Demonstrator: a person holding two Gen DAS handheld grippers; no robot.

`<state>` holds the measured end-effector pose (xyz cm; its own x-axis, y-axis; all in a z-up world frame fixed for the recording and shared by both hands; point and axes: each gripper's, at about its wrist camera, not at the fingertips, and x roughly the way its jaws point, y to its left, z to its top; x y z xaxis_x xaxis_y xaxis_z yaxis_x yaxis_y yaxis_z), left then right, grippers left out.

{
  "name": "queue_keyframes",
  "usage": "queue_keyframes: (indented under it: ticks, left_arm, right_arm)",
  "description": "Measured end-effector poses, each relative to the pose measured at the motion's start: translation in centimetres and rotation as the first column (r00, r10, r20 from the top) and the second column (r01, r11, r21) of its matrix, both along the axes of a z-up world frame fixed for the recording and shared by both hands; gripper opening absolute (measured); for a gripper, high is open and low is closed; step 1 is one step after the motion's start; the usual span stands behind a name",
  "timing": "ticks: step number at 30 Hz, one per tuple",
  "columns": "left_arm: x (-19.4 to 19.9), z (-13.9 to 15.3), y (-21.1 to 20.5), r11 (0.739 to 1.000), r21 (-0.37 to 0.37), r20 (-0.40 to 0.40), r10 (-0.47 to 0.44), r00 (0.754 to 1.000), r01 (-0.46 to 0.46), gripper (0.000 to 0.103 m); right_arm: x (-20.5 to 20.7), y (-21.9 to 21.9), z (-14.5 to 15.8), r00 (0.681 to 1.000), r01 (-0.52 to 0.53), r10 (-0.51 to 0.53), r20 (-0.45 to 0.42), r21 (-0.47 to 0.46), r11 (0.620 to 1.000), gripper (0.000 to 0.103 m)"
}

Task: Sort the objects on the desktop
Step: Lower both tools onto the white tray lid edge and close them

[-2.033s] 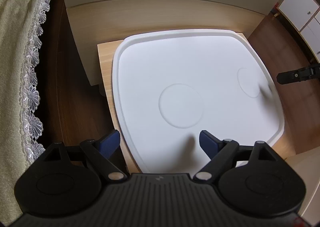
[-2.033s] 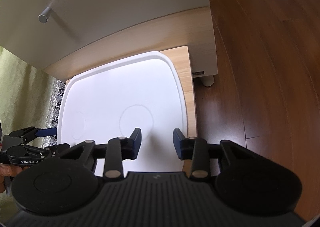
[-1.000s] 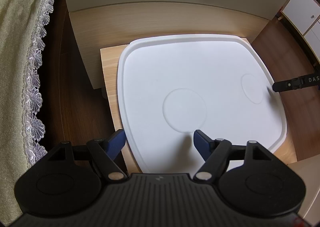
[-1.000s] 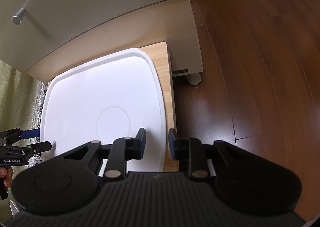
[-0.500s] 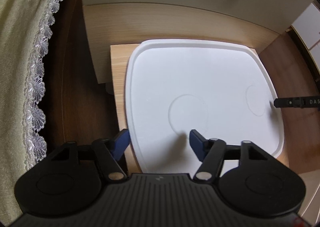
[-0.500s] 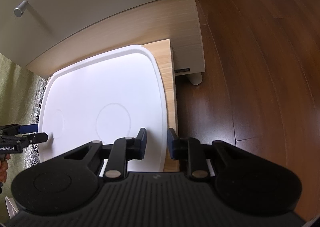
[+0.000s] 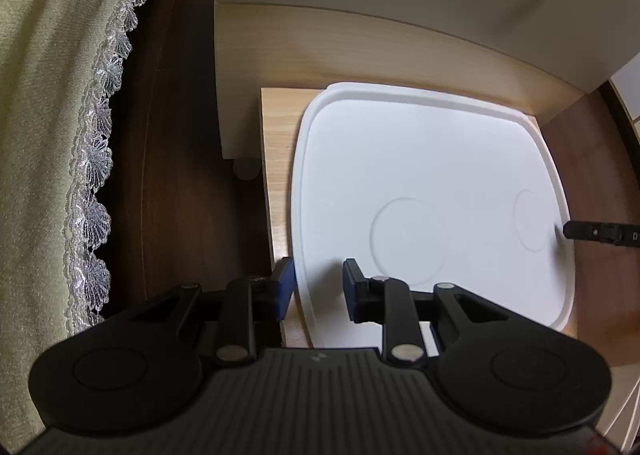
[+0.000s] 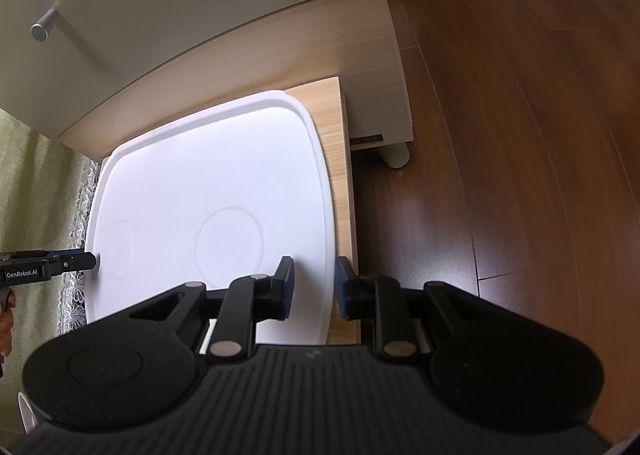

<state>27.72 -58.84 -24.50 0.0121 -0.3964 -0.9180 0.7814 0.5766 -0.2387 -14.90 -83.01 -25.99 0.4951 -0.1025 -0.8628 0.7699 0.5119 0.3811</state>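
A wide white plastic tray [image 7: 420, 159] lies on a small light-wood tabletop [image 7: 276, 159], which stands before a cream cabinet with a metal knob [image 8: 44, 27]. Dark wooden floorboards [image 8: 520, 135] spread to the table's right; a pale green lace-edged cloth [image 7: 48, 135] hangs to its left. The left gripper [image 7: 318, 287] straddles the tray's left rim, jaws closing; the right gripper [image 8: 314, 283] straddles its right rim.

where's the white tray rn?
The white tray lies flat on the small wooden table, with the left gripper closing astride its left rim and the right gripper astride its right rim.
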Motion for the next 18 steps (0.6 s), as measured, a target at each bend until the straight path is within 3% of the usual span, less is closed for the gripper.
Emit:
queue_keyframes:
  ticks: [5,9,12,18]
  left_arm:
    - [-0.2,0.1,0.0,1.0,0.007,0.013,-0.016,1.0,0.016,0.03]
    - [0.1,0.1,0.5,0.999,0.025,0.017,-0.021,1.0,0.021,0.011]
    - [0.5,0.0,0.9,1.0,0.023,0.006,-0.012,1.0,0.012,0.004]
    - [0.3,0.1,0.9,0.999,0.029,0.023,-0.014,1.0,0.014,0.004]
  right_arm:
    - [0.1,0.1,0.0,1.0,-0.006,0.006,0.002,-0.007,1.0,0.02]
    - [0.2,0.2,0.1,1.0,-0.015,0.015,-0.009,-0.009,1.0,0.016]
    - [0.0,0.2,0.0,1.0,-0.017,0.017,-0.016,-0.007,1.0,0.008]
    - [0.0,0.2,-0.1,1.0,-0.018,0.018,-0.022,-0.006,1.0,0.006]
